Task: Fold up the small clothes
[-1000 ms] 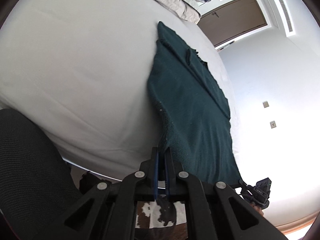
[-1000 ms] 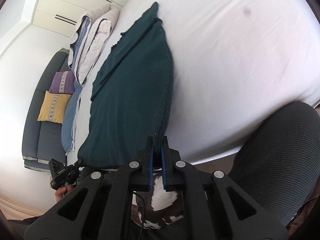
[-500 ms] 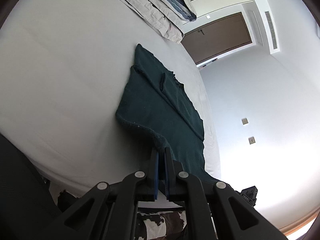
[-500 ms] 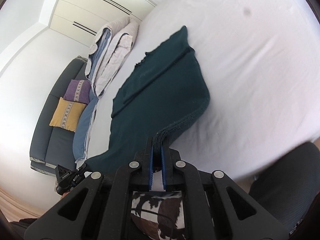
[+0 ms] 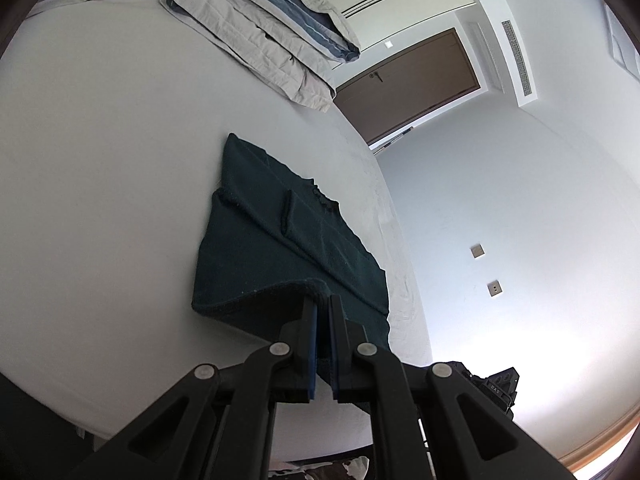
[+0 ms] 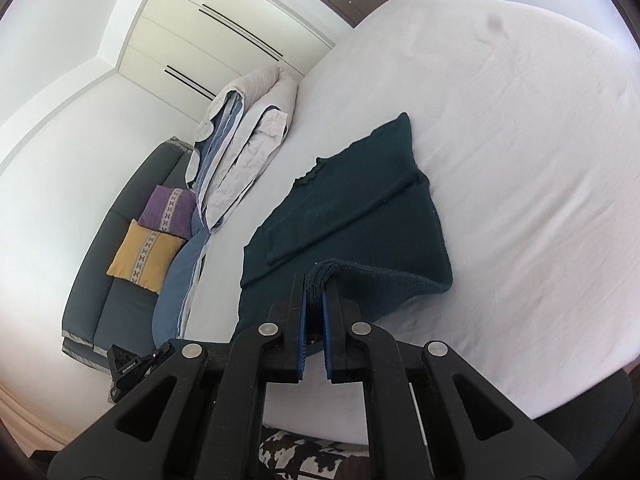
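Left gripper (image 5: pixel 323 308): clamped on sweater (image 5: pixel 280 248) hem.
Right gripper (image 6: pixel 314 292): clamped likewise, hem raised.
Bed (image 6: pixel 520 160): broad bare sheet around.

Black angular left claw (image 5: pixel 323 308) and right claw (image 6: pixel 314 292), blue pads, silver round screws on the linkage arms

A folded grey-and-blue duvet (image 6: pixel 248 136) lies at the far end of the white bed (image 6: pixel 520 140), beside a dark sofa (image 6: pixel 116 280) bearing 2 cushions, purple (image 6: pixel 168 212) and yellow (image 6: pixel 146 256).
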Tool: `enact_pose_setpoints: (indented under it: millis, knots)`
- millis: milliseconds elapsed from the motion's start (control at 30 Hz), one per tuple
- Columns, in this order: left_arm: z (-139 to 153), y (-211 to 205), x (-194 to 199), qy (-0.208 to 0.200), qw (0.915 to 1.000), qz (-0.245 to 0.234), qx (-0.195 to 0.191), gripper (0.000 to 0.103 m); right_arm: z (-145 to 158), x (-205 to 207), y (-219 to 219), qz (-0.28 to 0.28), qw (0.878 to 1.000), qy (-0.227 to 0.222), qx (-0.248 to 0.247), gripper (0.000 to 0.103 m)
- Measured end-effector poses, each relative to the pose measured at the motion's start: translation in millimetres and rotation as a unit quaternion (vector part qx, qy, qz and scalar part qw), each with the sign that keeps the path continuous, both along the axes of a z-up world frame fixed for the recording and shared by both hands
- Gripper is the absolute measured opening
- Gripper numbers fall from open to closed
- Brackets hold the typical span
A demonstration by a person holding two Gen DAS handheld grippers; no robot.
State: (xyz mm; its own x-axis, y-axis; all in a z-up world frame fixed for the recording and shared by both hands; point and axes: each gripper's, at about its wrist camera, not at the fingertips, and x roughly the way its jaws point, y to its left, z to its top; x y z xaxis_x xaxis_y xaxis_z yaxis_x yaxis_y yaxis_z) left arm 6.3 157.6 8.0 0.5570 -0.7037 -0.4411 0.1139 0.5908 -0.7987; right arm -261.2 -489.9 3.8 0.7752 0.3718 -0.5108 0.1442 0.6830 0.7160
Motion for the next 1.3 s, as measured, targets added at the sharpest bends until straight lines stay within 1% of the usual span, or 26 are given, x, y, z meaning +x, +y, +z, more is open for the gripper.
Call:
enact_pose_setpoints:
  millis: [200,300,433,600,833,1100,1300]
  knots:
    - [11,-4,30,-0.016,0.9998,0.007,0.008,0.005,14,42,-9,-0.012,1.0,-0.009,-0.027,0.005]
    - [14,-6,48,-0.02,0.9997,0.009,0.01,0.005,18,65,-15,-0.019,0.999,-0.013,-0.032,0.005]
    - [14,-9,75,-0.021,0.9996,0.015,0.012,0.005,22,100,-21,-0.028,0.998,-0.016,-0.045,0.005]
    - [13,-15,110,-0.021,0.9994,0.019,0.02,0.005,25,147,-23,-0.036,0.996,-0.014,-0.078,0.005]
    - [7,-28,160,-0.016,0.999,0.017,0.039,0.005,11,209,-23,-0.045,0.994,-0.001,-0.105,0.005]
    - [-6,-36,217,0.001,0.9985,0.029,0.048,0.005,-18,287,-39,-0.062,0.993,0.022,-0.095,0.005]
    - [-27,-47,260,0.023,0.9975,0.037,0.056,0.005,-46,342,-53,-0.071,0.992,0.049,-0.089,0.005]
